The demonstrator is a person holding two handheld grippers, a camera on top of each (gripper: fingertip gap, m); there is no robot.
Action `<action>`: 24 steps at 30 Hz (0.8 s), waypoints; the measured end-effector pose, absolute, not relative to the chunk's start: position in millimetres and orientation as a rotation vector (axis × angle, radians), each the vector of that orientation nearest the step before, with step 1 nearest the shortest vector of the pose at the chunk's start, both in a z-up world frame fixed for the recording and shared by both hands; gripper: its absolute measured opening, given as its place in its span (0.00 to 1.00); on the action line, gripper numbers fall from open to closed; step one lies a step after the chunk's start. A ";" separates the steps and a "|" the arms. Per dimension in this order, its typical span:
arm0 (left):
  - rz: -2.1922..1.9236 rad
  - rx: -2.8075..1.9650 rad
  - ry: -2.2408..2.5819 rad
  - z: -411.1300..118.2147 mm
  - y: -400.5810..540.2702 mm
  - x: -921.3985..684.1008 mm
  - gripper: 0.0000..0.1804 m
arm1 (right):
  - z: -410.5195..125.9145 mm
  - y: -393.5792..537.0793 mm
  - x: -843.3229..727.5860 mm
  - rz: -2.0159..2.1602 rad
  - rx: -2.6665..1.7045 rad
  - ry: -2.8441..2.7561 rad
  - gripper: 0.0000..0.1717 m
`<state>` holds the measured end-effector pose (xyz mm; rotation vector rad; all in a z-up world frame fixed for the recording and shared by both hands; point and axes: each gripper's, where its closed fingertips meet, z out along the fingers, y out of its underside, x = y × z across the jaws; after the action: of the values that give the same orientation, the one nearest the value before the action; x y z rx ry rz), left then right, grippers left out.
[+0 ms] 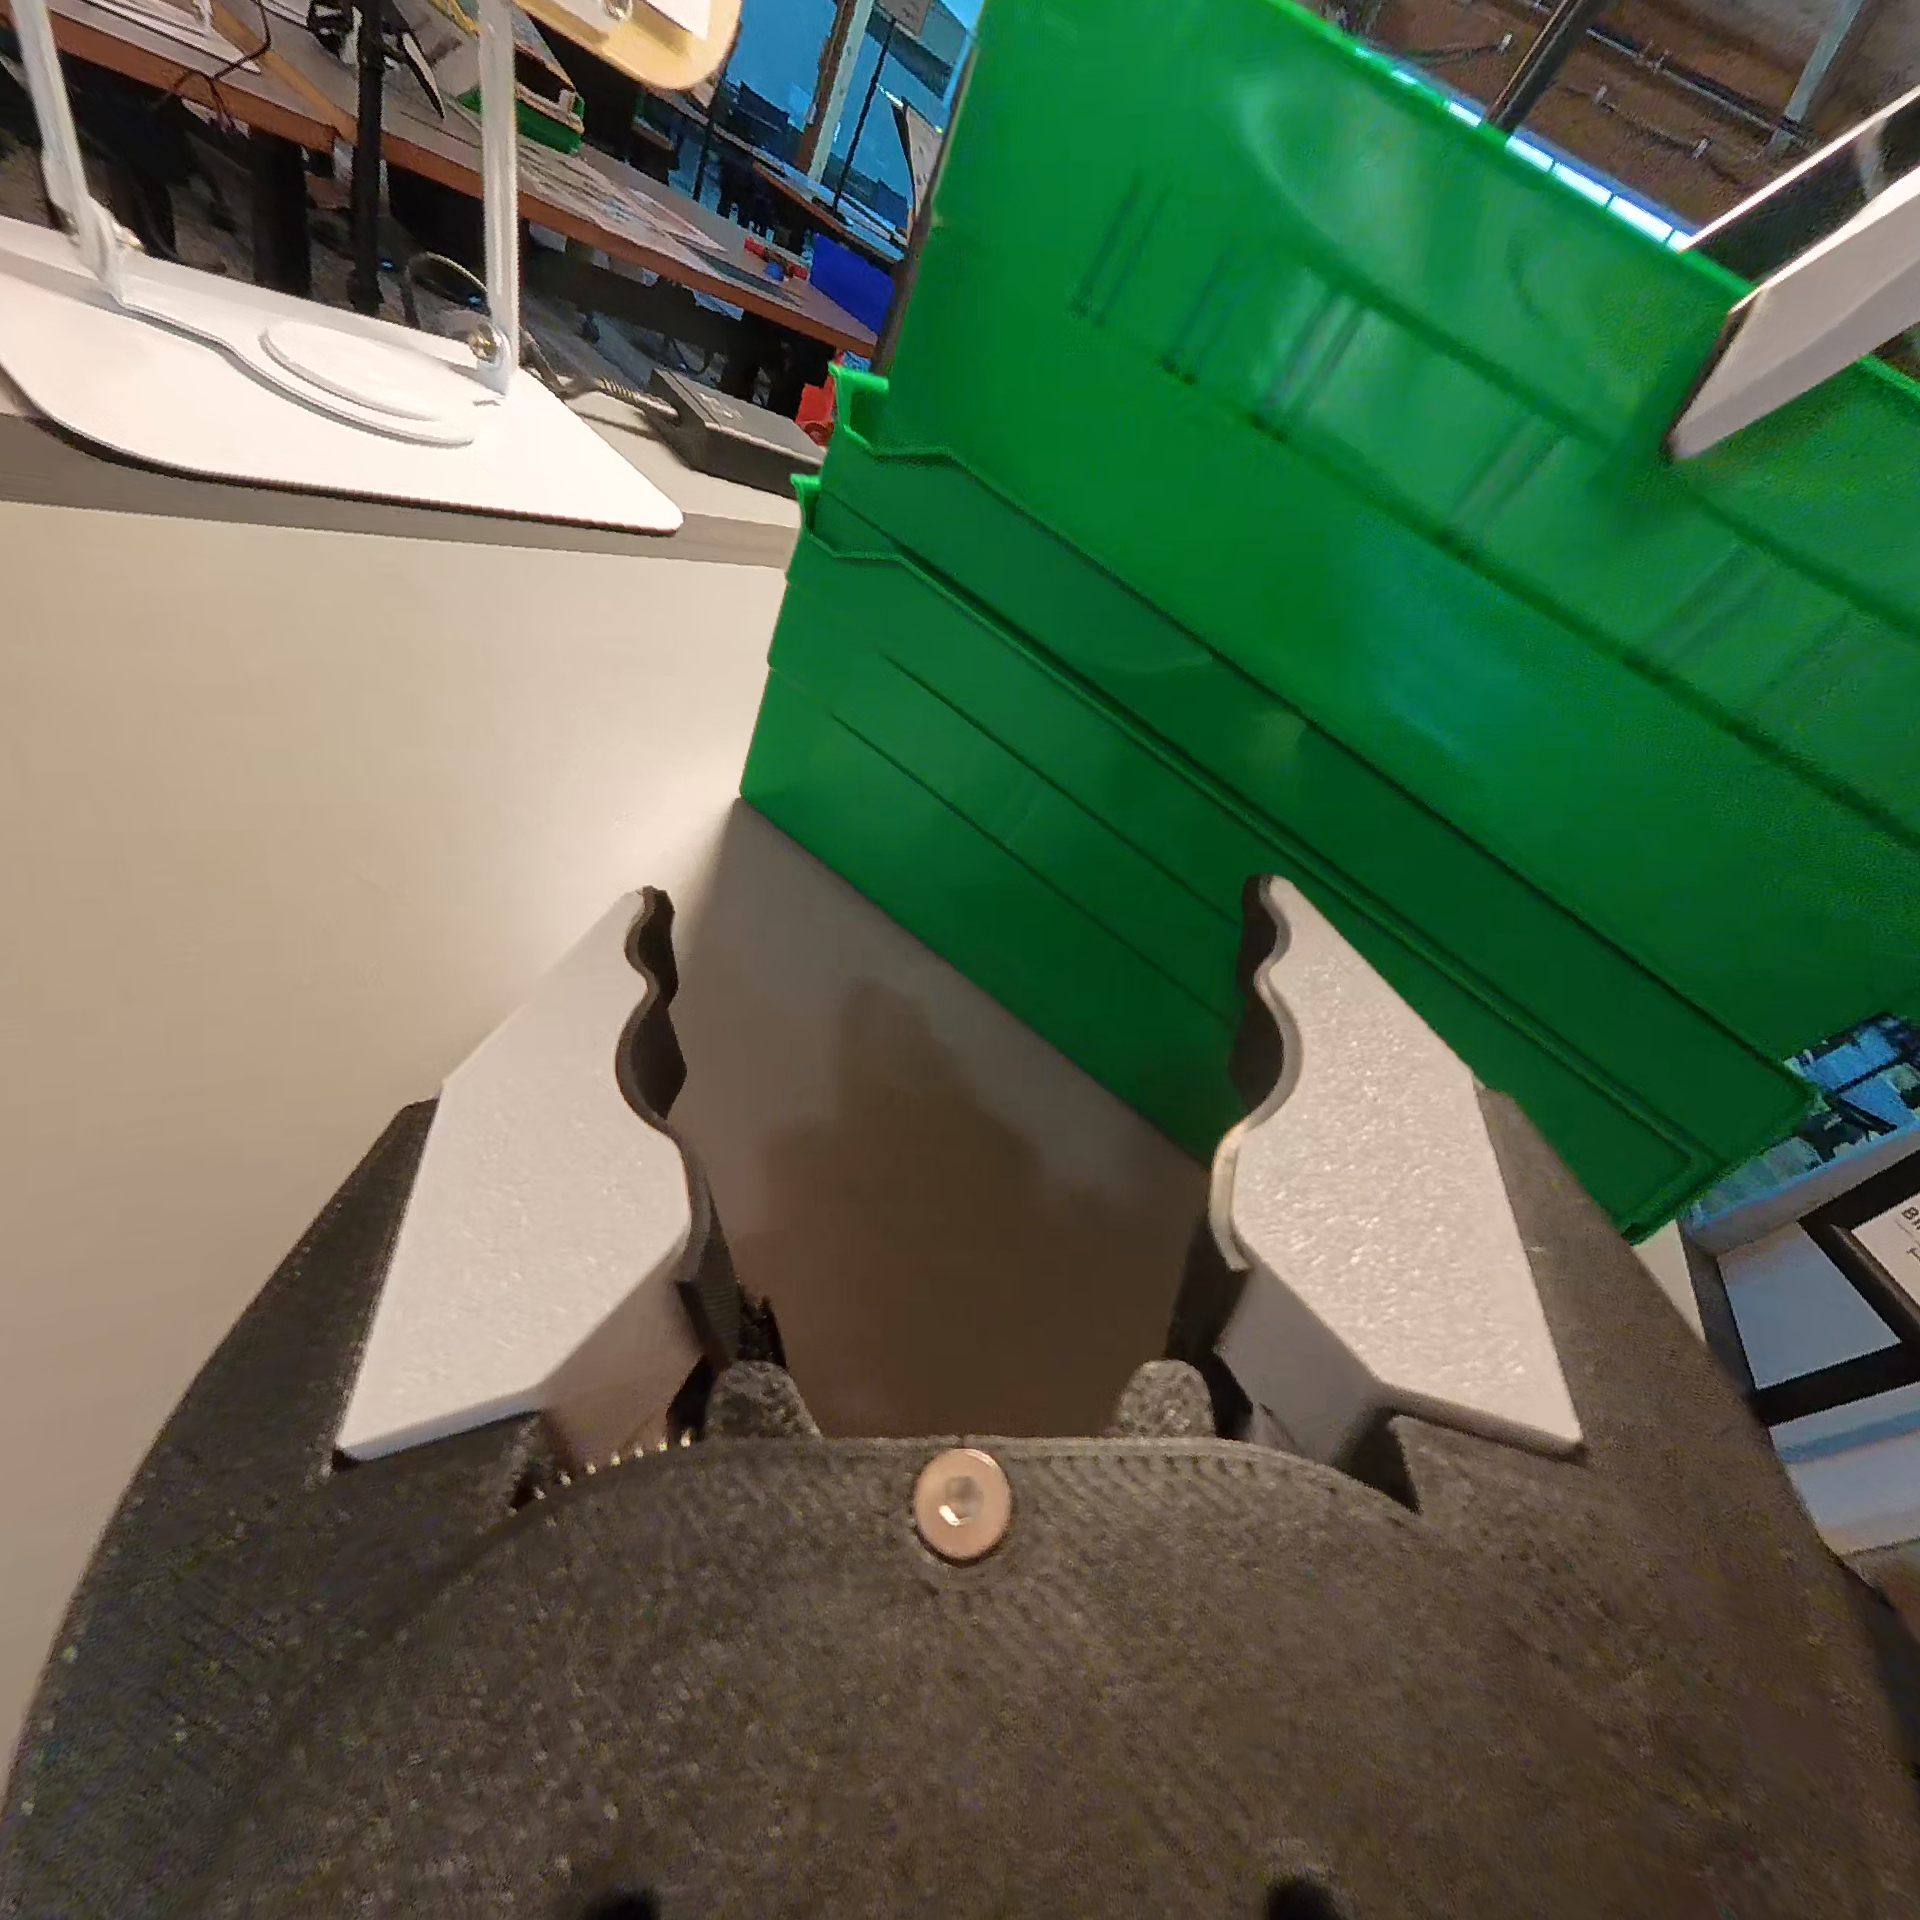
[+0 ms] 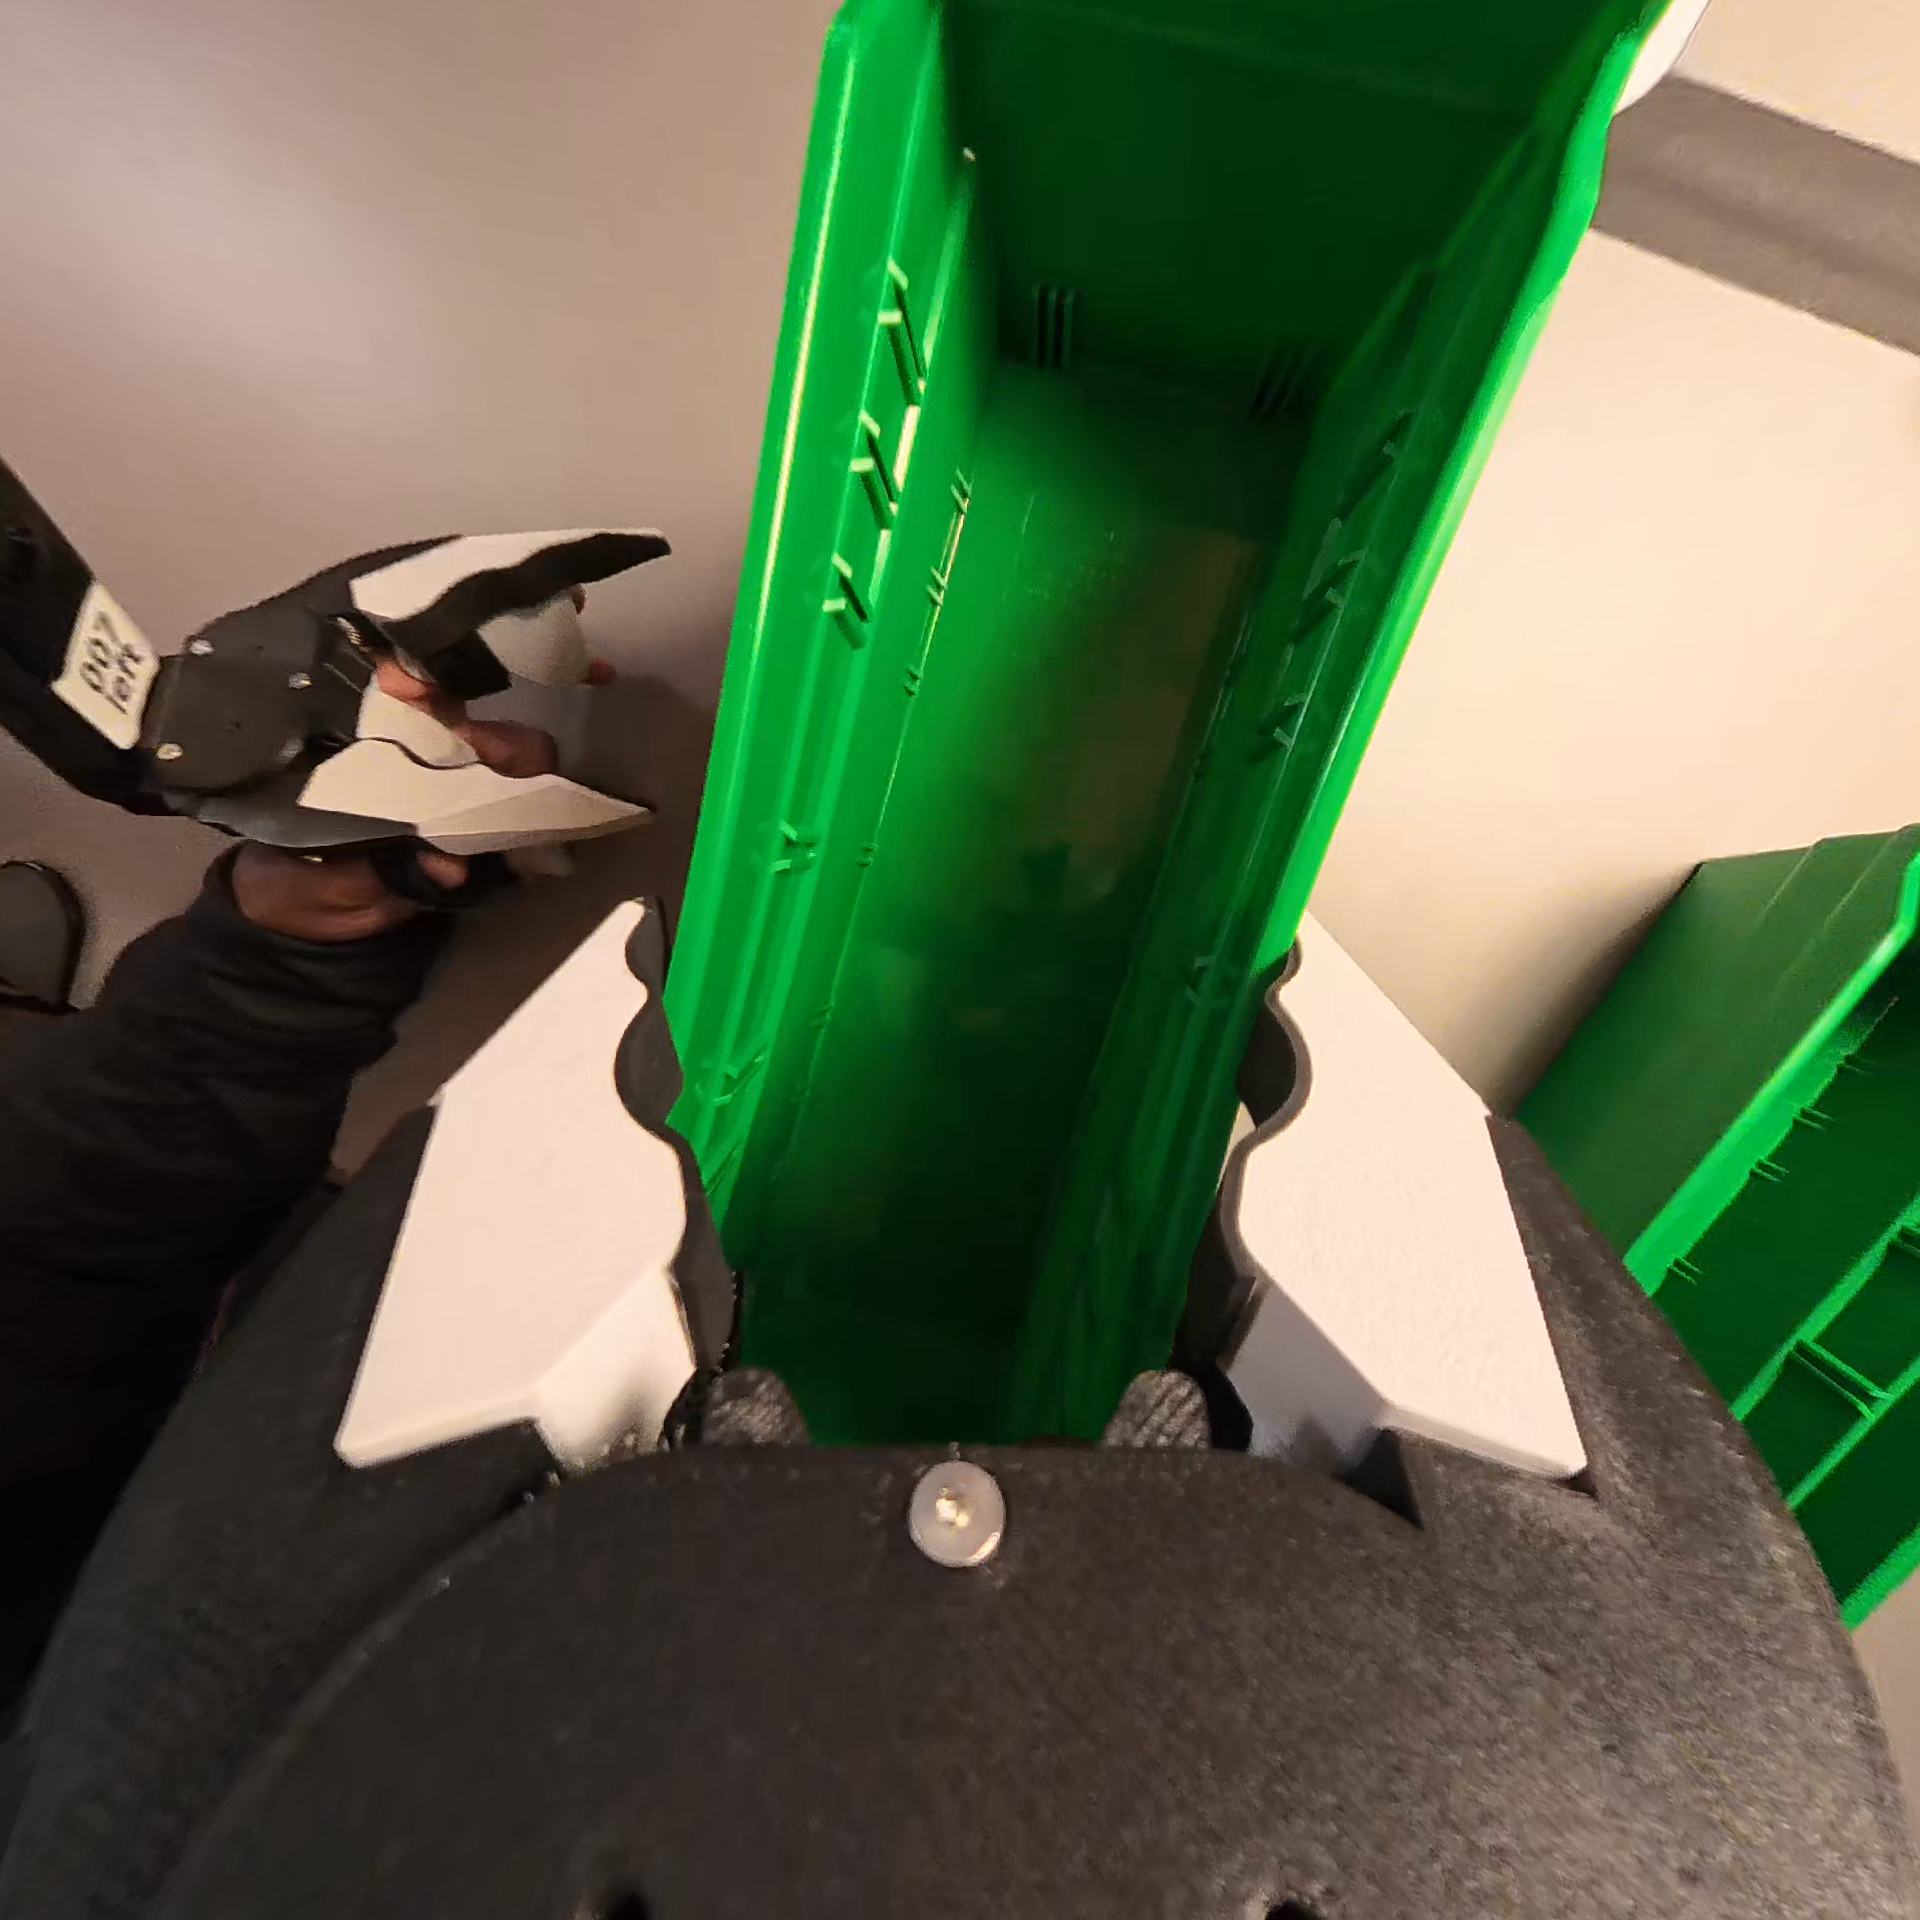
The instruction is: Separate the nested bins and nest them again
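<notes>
Green plastic bin [image 2: 1039, 727], probably light, stiff and somewhat slippery, is clamped across its width by the right tool [image 2: 961, 997], while the left tool [image 1: 951, 966] stands open and empty.

Little writing is showing. A small white sticker [image 2: 104, 675] with dark printed characters is sitting on the black body of the left tool [image 2: 634, 686], behind its white fingers. In the left wrist view, a white sheet [image 1: 1870, 1288] with black borders is lying on the tabletop [image 1: 312, 831] to the right of the tool [image 1: 956, 997]; only the start of a dark printed line is showing at the picture's edge. The green bins [image 1: 1247, 675] are showing no readable marks.
</notes>
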<state>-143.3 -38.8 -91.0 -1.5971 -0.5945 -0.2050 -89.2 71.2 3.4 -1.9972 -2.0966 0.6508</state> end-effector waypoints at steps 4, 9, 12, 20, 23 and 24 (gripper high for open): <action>-0.192 -1.550 -0.630 -83.1 -49.8 -154.7 0.60 | 35.3 59.9 -91.2 0.732 -1.950 -2.078 0.65; -0.129 -1.491 -0.723 -76.2 -77.4 -178.2 0.60 | 72.8 18.2 -98.1 0.863 -1.864 -2.096 0.65; -0.031 -1.475 -0.818 -79.9 -107.0 -195.1 0.60 | 73.2 -22.0 -108.4 0.940 -1.825 -2.140 0.65; 0.202 -1.366 -1.033 -95.3 -217.5 -191.6 0.58 | -15.9 -107.1 -145.5 0.903 -1.859 -2.263 0.66; 0.187 -1.245 -1.013 -83.0 -239.2 -176.4 0.56 | -62.7 -117.5 -151.4 0.795 -1.890 -2.287 0.67; 0.183 -1.216 -1.001 -79.5 -243.7 -171.6 0.56 | -75.9 -120.3 -151.5 0.772 -1.904 -2.295 0.67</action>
<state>-171.6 -243.7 -79.5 -1.2163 -1.0015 0.1834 -151.5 -120.3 -75.9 -1.9035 -2.2952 0.7720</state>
